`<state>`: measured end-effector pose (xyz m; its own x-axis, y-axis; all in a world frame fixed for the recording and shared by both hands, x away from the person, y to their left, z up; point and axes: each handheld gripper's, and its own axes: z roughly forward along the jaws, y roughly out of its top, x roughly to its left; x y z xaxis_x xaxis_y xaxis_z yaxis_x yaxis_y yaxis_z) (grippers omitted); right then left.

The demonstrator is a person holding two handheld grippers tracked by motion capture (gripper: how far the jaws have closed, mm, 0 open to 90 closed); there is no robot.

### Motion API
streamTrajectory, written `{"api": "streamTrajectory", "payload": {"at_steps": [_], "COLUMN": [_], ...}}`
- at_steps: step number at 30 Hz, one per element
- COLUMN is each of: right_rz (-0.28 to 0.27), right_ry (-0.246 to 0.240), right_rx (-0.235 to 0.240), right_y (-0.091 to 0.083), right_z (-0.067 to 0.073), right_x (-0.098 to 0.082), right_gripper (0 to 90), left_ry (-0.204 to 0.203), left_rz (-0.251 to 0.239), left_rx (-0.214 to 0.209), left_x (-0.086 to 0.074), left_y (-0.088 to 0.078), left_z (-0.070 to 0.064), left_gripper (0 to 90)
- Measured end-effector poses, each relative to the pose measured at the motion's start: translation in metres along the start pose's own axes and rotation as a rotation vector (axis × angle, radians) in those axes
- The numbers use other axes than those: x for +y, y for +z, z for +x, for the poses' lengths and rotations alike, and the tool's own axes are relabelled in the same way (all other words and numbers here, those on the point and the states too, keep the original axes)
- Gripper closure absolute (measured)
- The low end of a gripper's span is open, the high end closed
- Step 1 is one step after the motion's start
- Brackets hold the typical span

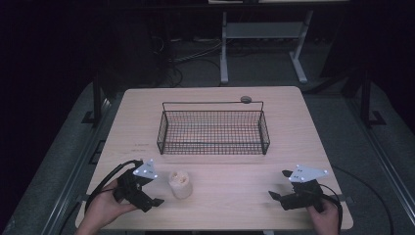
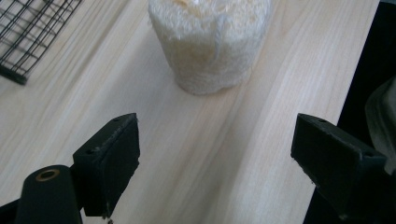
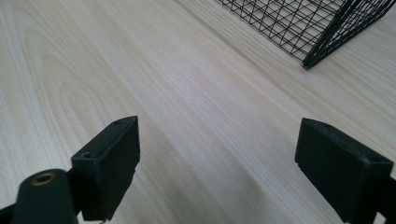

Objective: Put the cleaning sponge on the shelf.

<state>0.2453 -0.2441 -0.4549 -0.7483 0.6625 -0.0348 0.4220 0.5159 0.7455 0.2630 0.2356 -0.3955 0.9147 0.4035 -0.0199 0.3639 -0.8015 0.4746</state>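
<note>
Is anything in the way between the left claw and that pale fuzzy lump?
Nothing visible. The left gripper is open, and only bare table lies between its jaws and the loofah piece just ahead.

A pale wood table is seen. A black wire basket is set at its middle; a cream fibrous cylinder, upright, is placed near the front-left edge, apart from it.
</note>
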Motion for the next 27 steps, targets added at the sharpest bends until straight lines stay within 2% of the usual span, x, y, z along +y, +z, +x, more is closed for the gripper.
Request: {"api": "streamTrajectory", "payload": {"at_steps": [5,13,27], "right_rz": [-0.002,-0.006,-0.008], "right_ry": [0.002,0.003,0.000], "right_rx": [0.000,-0.001,0.001], "right_y": [0.000,-0.001,-0.001], "right_z": [0.000,0.000,0.000], "right_x": [0.000,0.000,0.000], "right_gripper": [13.5,13.5,13.5], "left_ry": [-0.001,0.027,0.039], "left_rz": [0.000,0.012,0.018], "left_rx": [-0.014,-0.028,-0.043], "left_x": [0.008,0.023,0.038], "left_y": [0.005,0.009,0.017], "left_z": [0.002,0.006,0.008], "left_gripper": [15.0,15.0,15.0]}}
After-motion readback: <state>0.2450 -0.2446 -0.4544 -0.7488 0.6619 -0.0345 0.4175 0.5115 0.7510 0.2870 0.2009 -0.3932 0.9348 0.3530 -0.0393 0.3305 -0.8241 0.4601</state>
